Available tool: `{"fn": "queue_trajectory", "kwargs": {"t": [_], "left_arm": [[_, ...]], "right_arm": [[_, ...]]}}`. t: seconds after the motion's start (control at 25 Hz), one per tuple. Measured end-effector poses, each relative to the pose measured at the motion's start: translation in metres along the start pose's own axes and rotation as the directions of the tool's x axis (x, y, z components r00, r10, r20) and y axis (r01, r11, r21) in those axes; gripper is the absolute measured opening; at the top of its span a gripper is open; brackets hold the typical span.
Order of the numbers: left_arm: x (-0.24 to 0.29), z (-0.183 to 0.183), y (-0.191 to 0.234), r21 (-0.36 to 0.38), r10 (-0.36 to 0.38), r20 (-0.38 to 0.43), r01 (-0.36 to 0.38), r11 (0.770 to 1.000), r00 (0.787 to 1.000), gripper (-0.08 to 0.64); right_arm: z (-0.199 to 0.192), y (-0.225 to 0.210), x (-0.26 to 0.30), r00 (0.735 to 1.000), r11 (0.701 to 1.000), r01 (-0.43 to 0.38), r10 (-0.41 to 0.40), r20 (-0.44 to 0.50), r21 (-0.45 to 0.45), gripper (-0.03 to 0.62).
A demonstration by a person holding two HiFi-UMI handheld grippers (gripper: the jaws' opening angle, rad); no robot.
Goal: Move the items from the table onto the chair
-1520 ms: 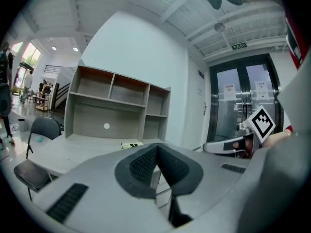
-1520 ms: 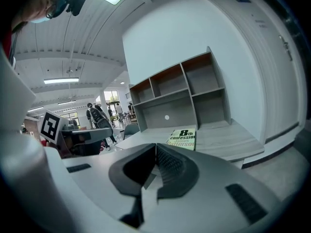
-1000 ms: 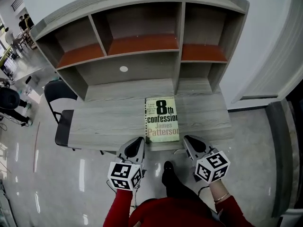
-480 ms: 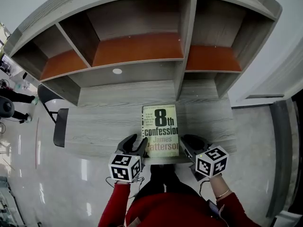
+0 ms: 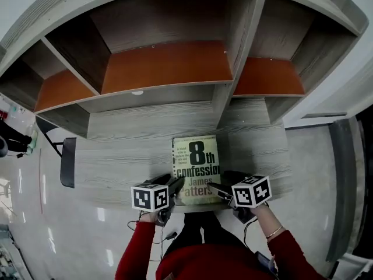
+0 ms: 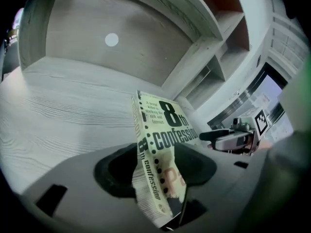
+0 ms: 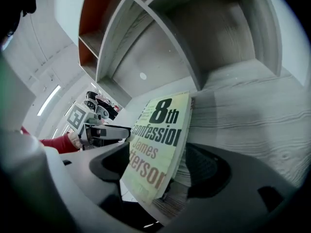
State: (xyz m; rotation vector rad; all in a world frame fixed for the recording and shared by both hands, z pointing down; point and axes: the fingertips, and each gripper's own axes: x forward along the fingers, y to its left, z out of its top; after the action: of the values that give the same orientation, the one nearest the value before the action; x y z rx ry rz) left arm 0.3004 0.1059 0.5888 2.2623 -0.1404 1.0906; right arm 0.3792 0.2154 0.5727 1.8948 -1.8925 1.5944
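While book (image 5: 196, 162) sits between fingers (image 6: 114, 171), seemingly gripped

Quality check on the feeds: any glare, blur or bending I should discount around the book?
Head view: fisheye bows the shelf unit, glare streaks the floor at left, the book title is sharp. Left gripper view: the book's near corner is soft, frame corners black. Right gripper view: title crisp, near page edges blurred.

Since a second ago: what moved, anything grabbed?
Both grippers went forward from off the table edge to the book: the left gripper now clamps its near spine-side corner, the right gripper the other near corner. The book still lies on the table, not lifted.
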Motion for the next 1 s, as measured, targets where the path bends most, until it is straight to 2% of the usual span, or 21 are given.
{"fn": "queue_trajectory", "kwargs": {"t": [0.16, 0.28, 0.4, 0.64, 0.76, 1.0], "left_arm": [[0.013, -0.008, 0.001, -0.027, -0.025, -0.043, 0.024, 0.999, 0.999, 0.239], [0.02, -0.009, -0.004, -0.081, -0.066, -0.042, 0.063, 0.995, 0.997, 0.239], [0.021, -0.009, -0.007, -0.102, -0.083, 0.005, 0.084, 0.991, 0.996, 0.238], [0.015, -0.012, -0.011, -0.076, -0.027, 0.111, 0.035, 0.996, 0.993, 0.225], [0.012, -0.01, -0.012, -0.061, -0.017, 0.132, 0.025, 0.998, 0.991, 0.221], [-0.001, 0.017, -0.018, 0.04, 0.003, 0.214, -0.011, 0.999, 0.977, 0.216]], "right_arm": [[-0.012, -0.009, 0.018, 0.998, 0.998, 0.007, -0.002, -0.062, 0.069, 0.359], [-0.016, -0.013, 0.026, 0.996, 0.995, 0.024, -0.016, -0.09, 0.095, 0.357], [-0.017, -0.012, 0.027, 0.994, 0.996, 0.058, -0.052, -0.094, 0.065, 0.357], [-0.019, -0.012, 0.028, 0.987, 0.991, 0.132, -0.131, -0.09, -0.002, 0.356], [-0.015, -0.009, 0.03, 0.988, 0.99, 0.143, -0.143, -0.064, -0.004, 0.354], [0.021, -0.001, 0.023, 0.979, 0.984, 0.175, -0.173, 0.106, -0.014, 0.353]]}}
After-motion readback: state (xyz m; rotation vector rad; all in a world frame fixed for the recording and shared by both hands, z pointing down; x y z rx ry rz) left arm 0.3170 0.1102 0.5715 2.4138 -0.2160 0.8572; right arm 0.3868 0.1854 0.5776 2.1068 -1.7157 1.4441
